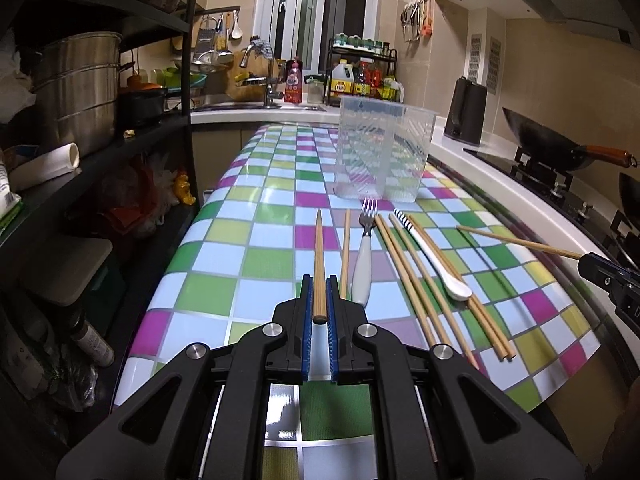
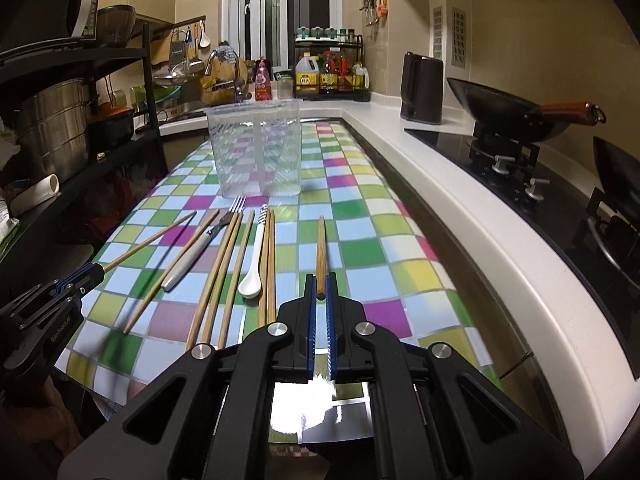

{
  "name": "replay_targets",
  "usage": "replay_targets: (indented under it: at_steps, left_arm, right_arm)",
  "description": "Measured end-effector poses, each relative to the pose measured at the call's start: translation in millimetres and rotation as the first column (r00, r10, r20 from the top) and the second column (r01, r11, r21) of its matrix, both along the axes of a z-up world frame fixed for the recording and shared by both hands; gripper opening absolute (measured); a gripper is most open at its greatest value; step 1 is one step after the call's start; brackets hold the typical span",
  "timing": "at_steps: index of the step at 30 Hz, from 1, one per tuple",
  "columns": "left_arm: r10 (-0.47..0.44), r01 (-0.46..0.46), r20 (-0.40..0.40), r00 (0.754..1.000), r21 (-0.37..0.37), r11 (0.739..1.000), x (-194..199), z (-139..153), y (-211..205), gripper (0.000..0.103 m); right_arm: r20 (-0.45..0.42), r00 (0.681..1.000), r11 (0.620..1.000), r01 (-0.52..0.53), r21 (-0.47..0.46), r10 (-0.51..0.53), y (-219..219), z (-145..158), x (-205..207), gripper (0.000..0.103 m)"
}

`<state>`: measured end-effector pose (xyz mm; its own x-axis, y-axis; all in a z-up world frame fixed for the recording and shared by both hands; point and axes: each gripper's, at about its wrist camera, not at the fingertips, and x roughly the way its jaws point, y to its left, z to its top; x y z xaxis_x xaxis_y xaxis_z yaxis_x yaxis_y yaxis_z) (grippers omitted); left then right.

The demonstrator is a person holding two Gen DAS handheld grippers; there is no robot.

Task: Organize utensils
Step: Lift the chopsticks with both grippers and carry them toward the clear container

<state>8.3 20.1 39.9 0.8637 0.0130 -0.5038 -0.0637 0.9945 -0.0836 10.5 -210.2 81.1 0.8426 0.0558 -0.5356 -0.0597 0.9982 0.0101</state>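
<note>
My left gripper (image 1: 319, 280) is shut on a wooden chopstick (image 1: 319, 256) that points forward above the checkered table; it also shows in the right wrist view (image 2: 90, 271). My right gripper (image 2: 320, 278) is shut on another wooden chopstick (image 2: 321, 246); it also shows in the left wrist view (image 1: 588, 260). Between them on the table lie a white-handled fork (image 1: 366, 256), a white spoon with a striped handle (image 1: 432, 258) and several more chopsticks (image 1: 416, 280). A clear plastic two-part holder (image 1: 382, 148) stands upright just beyond them.
A black shelf rack (image 1: 120, 140) with steel pots lines the left side. A white counter (image 2: 460, 208) with a gas hob and wok (image 2: 512, 114) runs along the right. A black kettle (image 2: 422, 88), a sink and bottles stand at the back.
</note>
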Motion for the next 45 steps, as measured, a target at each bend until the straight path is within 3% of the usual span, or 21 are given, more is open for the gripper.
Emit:
replay_targets:
  at_steps: [18,32,45]
  left_arm:
    - [-0.027,0.029,0.109,0.994,-0.019,0.999,5.2,39.3,10.3,0.007]
    - [-0.09,0.094,0.106,0.99,-0.033,0.995,41.4,71.6,22.3,0.007]
    - [-0.126,0.129,0.075,0.989,-0.041,0.991,79.4,116.6,16.0,0.007]
  right_arm:
    - [0.112,0.993,0.999,-0.038,0.029,0.034,-4.0,65.2,17.5,0.005]
    - [0.111,0.991,0.993,-0.083,0.086,0.073,-14.0,80.1,73.8,0.005]
    - [0.139,0.982,0.985,-0.144,0.099,0.13,-16.2,103.9,96.9,0.005]
